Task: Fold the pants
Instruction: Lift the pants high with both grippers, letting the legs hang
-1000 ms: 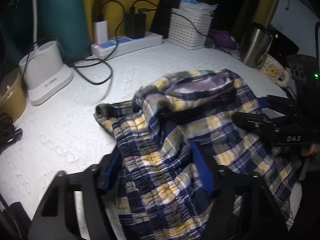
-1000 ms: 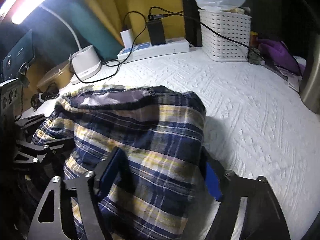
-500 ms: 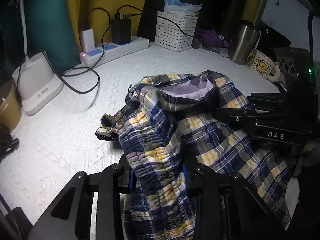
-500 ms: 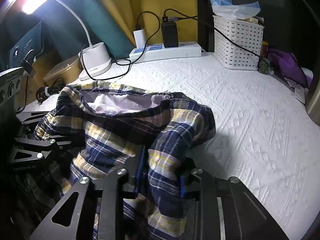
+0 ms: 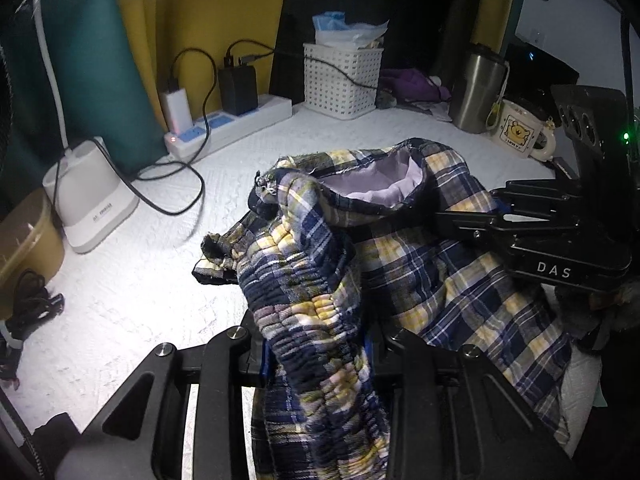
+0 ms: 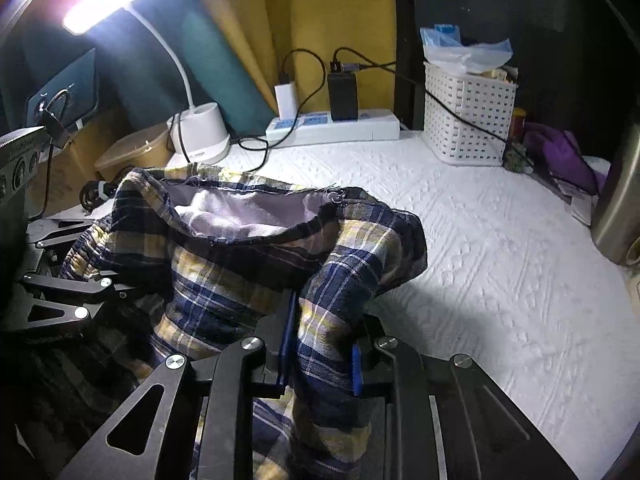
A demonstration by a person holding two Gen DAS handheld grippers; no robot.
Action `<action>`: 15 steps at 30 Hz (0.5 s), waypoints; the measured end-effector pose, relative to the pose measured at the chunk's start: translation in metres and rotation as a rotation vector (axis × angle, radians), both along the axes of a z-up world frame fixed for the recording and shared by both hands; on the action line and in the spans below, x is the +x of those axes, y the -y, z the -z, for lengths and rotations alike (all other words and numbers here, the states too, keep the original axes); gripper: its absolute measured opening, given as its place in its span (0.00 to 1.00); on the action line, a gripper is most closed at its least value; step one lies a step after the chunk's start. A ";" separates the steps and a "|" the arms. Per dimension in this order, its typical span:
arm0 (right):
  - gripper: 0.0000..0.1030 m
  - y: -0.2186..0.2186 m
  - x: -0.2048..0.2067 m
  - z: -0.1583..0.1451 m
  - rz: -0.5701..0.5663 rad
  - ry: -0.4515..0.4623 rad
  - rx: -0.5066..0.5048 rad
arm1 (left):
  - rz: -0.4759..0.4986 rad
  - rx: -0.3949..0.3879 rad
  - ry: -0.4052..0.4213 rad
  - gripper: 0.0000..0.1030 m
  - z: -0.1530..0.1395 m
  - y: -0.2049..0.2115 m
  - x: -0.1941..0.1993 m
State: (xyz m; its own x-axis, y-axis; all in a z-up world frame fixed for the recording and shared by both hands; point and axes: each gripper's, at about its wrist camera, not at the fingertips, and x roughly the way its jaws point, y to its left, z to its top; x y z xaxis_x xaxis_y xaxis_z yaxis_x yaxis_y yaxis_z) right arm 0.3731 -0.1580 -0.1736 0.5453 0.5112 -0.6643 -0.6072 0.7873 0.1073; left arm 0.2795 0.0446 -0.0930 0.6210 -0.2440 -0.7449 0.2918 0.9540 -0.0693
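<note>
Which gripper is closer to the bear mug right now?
Right. The right gripper, clamped on the plaid pants, sits just in front of the bear mug. The left gripper grips the waistband at the near edge, farther away.

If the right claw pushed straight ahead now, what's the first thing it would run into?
The right claw is shut on the plaid pants, so their bunched cloth comes first. Beyond that, probably bare white bedspread, then the power strip; depth is uncertain.

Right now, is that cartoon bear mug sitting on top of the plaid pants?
No: the bear mug stands on the white cloth beside the steel tumbler, behind the plaid pants.
</note>
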 end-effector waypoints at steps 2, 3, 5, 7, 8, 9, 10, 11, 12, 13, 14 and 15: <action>0.16 0.002 -0.005 -0.002 0.000 0.012 0.004 | 0.001 0.003 0.013 0.29 -0.006 0.001 -0.003; 0.16 0.004 -0.008 -0.004 0.000 0.020 0.007 | 0.001 0.004 0.019 0.29 -0.009 0.001 -0.005; 0.15 0.006 -0.012 -0.009 0.002 0.032 0.011 | 0.002 0.004 0.030 0.29 -0.014 0.002 -0.009; 0.15 0.009 -0.017 -0.015 0.004 0.045 0.017 | 0.003 0.007 0.045 0.29 -0.021 0.002 -0.013; 0.15 0.010 -0.020 -0.019 0.005 0.052 0.019 | 0.003 0.008 0.050 0.28 -0.024 0.003 -0.015; 0.15 0.011 -0.023 -0.023 0.006 0.060 0.022 | 0.004 0.009 0.059 0.28 -0.027 0.003 -0.018; 0.15 0.012 -0.025 -0.026 0.006 0.066 0.024 | 0.004 0.008 0.065 0.28 -0.030 0.004 -0.020; 0.15 0.014 -0.028 -0.030 0.007 0.073 0.027 | 0.005 0.008 0.071 0.28 -0.033 0.004 -0.023; 0.15 0.015 -0.031 -0.034 0.008 0.080 0.029 | 0.006 0.009 0.081 0.28 -0.037 0.005 -0.026; 0.15 0.015 -0.033 -0.037 0.008 0.086 0.031 | 0.006 0.009 0.089 0.28 -0.040 0.005 -0.029; 0.15 0.016 -0.035 -0.041 0.009 0.093 0.033 | 0.006 0.009 0.094 0.28 -0.042 0.006 -0.031; 0.15 0.017 -0.039 -0.044 0.010 0.100 0.035 | 0.007 0.009 0.104 0.28 -0.046 0.006 -0.035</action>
